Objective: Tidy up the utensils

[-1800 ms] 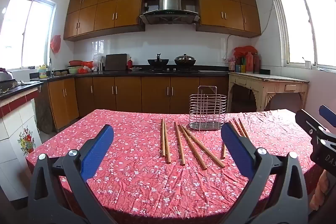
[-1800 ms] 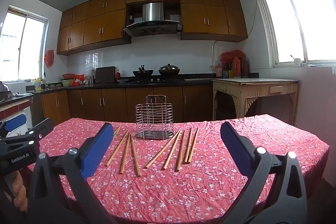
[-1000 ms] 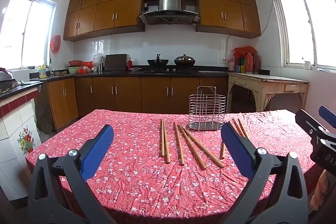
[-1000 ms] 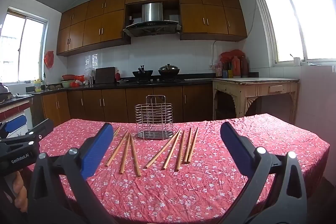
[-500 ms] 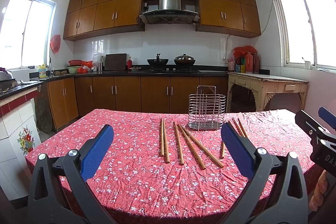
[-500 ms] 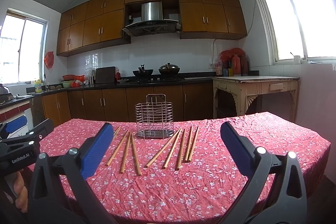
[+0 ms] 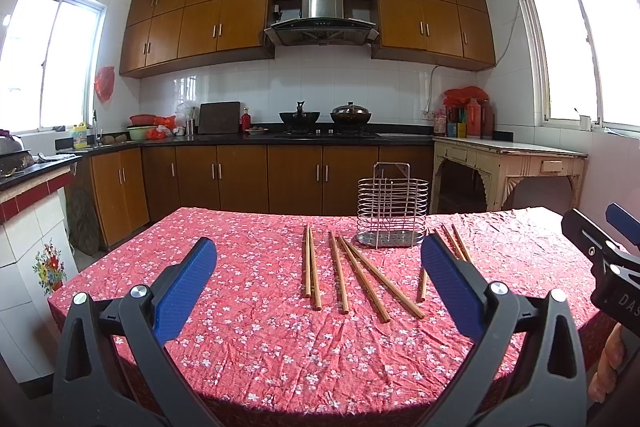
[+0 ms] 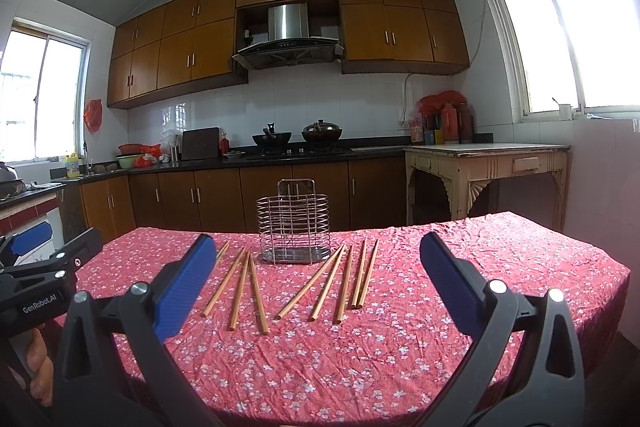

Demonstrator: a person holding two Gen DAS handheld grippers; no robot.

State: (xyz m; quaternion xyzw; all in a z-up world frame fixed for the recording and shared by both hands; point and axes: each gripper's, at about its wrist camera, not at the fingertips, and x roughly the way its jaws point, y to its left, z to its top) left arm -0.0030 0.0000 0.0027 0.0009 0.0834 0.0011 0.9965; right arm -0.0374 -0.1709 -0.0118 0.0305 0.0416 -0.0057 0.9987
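Note:
Several wooden chopsticks (image 7: 338, 277) (image 8: 324, 281) lie loose on a table with a red flowered cloth (image 7: 248, 339) (image 8: 460, 347). Behind them stands an empty wire utensil holder (image 7: 391, 206) (image 8: 293, 223), upright. My left gripper (image 7: 318, 281) hangs open over the table's near edge, well short of the chopsticks, with nothing between its blue pads. My right gripper (image 8: 316, 279) is likewise open and empty, at the near edge. Each view shows the other gripper at its side, held by a hand.
Brown kitchen cabinets (image 7: 240, 179) and a counter with a stove run along the far wall. A cream side table (image 8: 486, 167) stands at the right under a window. A tiled counter (image 7: 28, 211) is at the left.
Both views have drifted slightly lower and closer; the chopsticks and holder sit a little higher in frame. Both grippers stay open and nothing on the table has moved.

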